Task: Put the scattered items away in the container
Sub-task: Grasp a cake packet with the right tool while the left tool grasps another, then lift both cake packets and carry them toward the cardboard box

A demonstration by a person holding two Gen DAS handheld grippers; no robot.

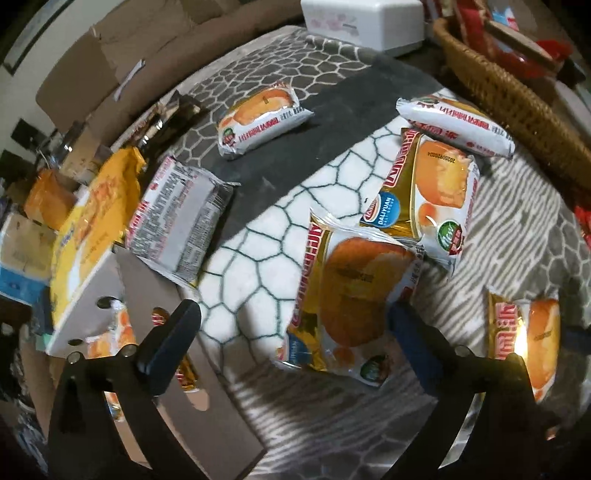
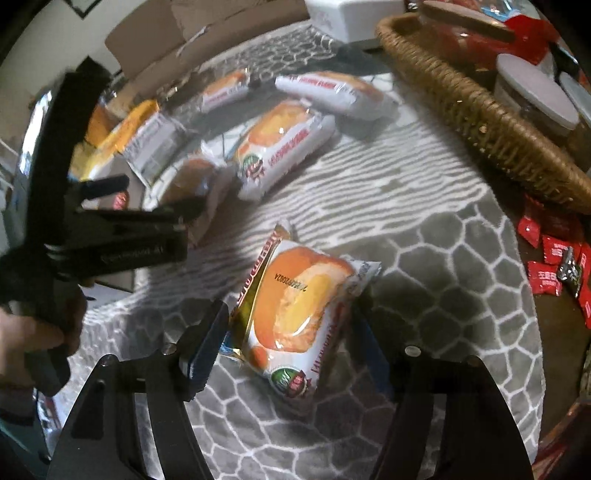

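Several glossy orange-and-white cake packets lie scattered on a grey, stone-patterned cloth over the counter, cardboard boxes behind and a wicker basket at the far right. Left gripper fingers stand wide over one packet; right gripper fingers bracket a tilted packet, grip unclear

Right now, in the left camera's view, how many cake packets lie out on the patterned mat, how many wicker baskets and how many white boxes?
Cake packets: 6
Wicker basket: 1
White box: 1
Total: 8
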